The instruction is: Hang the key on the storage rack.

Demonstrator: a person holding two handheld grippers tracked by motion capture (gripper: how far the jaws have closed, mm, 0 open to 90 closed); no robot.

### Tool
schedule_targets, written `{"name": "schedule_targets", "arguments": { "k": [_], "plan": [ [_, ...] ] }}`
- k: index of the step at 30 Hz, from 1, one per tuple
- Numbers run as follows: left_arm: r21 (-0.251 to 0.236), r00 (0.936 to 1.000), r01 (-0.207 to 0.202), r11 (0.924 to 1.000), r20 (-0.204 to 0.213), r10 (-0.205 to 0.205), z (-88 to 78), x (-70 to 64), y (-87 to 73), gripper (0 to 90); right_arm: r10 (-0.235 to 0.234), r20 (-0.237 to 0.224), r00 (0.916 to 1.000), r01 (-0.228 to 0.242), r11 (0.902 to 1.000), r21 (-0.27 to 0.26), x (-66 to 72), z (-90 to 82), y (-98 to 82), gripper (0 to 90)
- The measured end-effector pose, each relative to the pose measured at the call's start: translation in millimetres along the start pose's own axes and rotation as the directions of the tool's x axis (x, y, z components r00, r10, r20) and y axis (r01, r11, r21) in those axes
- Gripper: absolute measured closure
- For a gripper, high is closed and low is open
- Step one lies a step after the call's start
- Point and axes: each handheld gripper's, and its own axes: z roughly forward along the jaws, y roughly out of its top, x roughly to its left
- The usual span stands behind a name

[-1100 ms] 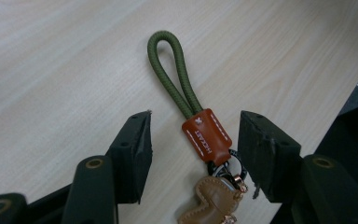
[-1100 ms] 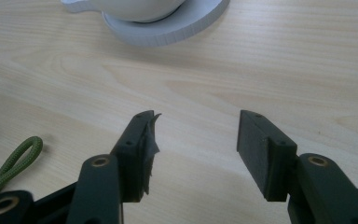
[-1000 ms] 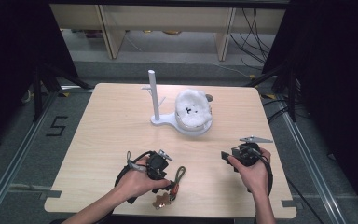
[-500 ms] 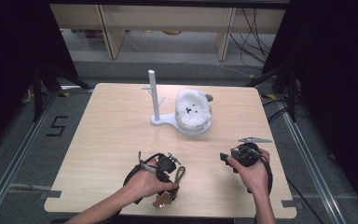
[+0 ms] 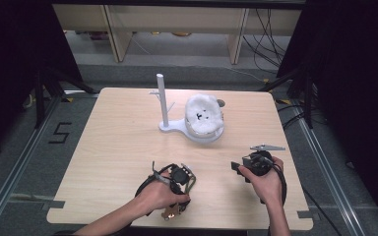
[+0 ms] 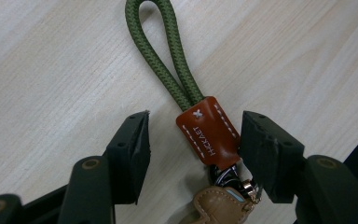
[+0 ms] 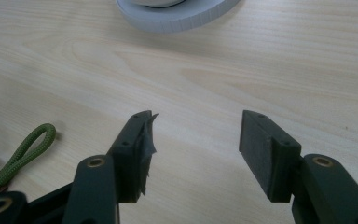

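A key strap lies near the table's front edge: a green cord loop (image 6: 161, 51), a red-brown leather tab (image 6: 209, 135) and a tan leather piece (image 6: 219, 207) on a metal ring. My left gripper (image 6: 193, 144) points down over it with the tab between its jaws. The jaws have just opened a little further and do not press on the tab. From above, the left gripper (image 5: 179, 194) is over the strap (image 5: 170, 212). My right gripper (image 7: 196, 140) stands open over bare wood, with nothing between its fingers; the high view shows it as the right gripper (image 5: 237, 167).
A white stand with an upright post (image 5: 161, 98) and a flat base (image 5: 174, 128) sits mid-table, with a white fluffy ball (image 5: 204, 114) on its round dish. The dish rim (image 7: 177, 16) lies ahead of the right gripper. The table edge (image 5: 177, 227) runs close behind the strap.
My left hand has shifted to the right and sunk slightly over the key strap. The right hand has kept still.
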Motion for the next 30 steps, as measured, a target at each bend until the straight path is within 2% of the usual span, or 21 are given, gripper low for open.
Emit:
{"name": "schedule_targets", "arguments": {
  "k": [1,2,3,5,9,11,12,14,20,23,24,26,27,28,29,30],
  "plan": [
    [-0.003,1.0000,0.000,1.0000,-0.004,0.000,0.6,-1.2,0.1,42.5,0.004,0.007,1.0000,-0.004,1.0000,0.003,0.8,0.0,0.2,45.3],
    [-0.011,1.0000,0.001,0.9999,-0.007,-0.002,1.7,-2.4,0.0,42.5,0.001,-0.010,1.0000,-0.001,1.0000,-0.004,0.2,1.2,0.0,45.3],
    [0.001,0.9999,-0.011,0.9999,-0.010,0.011,1.1,-2.3,0.4,42.6,-0.001,-0.016,0.9999,0.001,1.0000,-0.002,0.3,1.3,-0.1,45.2],
    [0.006,0.9999,-0.011,0.9999,-0.011,0.011,2.1,-3.6,0.3,42.6,-0.028,-0.009,0.9996,0.028,0.9996,-0.009,-0.9,2.2,-0.1,45.2],
    [0.009,0.9998,-0.019,0.9998,-0.011,0.019,4.0,-3.6,0.1,42.6,-0.015,-0.014,0.9998,0.015,0.9999,0.001,0.9,3.0,-0.2,45.2],
    [0.015,0.9993,-0.034,0.9993,-0.014,0.035,4.5,-4.1,-0.2,43.6,-0.028,-0.015,0.9995,0.028,0.9996,-0.006,0.4,3.8,0.0,45.1],
    [0.017,0.9992,-0.038,0.9992,-0.014,0.038,5.3,-4.5,-0.7,44.3,-0.021,-0.032,0.9993,0.020,0.9998,-0.007,1.1,3.4,0.2,45.1],
    [0.010,0.9994,-0.032,0.9994,-0.011,0.032,6.8,-4.9,-1.3,45.0,-0.019,-0.037,0.9991,0.018,0.9998,-0.007,1.5,3.3,0.1,45.1],
    [0.023,0.9965,-0.071,0.9972,-0.043,0.072,6.0,-4.4,-2.3,53.8,-0.019,-0.039,0.9991,0.019,0.9998,-0.006,1.7,3.8,0.0,45.1],
    [0.017,0.9921,-0.105,0.9944,-0.068,0.105,5.2,-3.6,-4.4,63.8,-0.018,-0.036,0.9992,0.018,0.9998,-0.006,2.0,4.2,-0.1,45.1],
    [0.005,0.9931,-0.097,0.9952,-0.066,0.098,5.5,-4.0,-5.2,65.2,-0.018,-0.036,0.9992,0.018,0.9998,-0.006,2.1,4.3,-0.1,45.1],
    [0.016,0.9904,-0.122,0.9924,-0.064,0.122,4.1,-2.0,-6.1,65.9,-0.005,-0.035,0.9994,0.005,1.0000,0.003,3.6,3.1,-0.2,45.1],
    [0.006,0.9907,-0.120,0.9927,-0.063,0.120,4.5,-2.4,-6.8,66.1,0.004,-0.036,0.9993,-0.004,1.0000,0.009,4.0,3.2,-0.2,45.0],
    [0.001,0.9902,-0.125,0.9921,-0.063,0.125,4.6,-2.3,-7.2,66.3,0.000,-0.031,0.9995,0.000,0.9999,0.014,3.6,3.5,-0.1,45.0],
    [0.003,0.9884,-0.138,0.9904,-0.062,0.138,4.2,-1.8,-7.5,66.6,-0.015,-0.046,0.9988,0.013,0.9996,-0.024,2.3,6.8,-0.9,45.0],
    [0.002,0.9872,-0.147,0.9891,-0.062,0.147,3.8,-1.8,-8.0,66.9,-0.019,-0.047,0.9987,0.018,0.9998,-0.010,2.1,6.0,-0.6,44.9]
  ]
}}
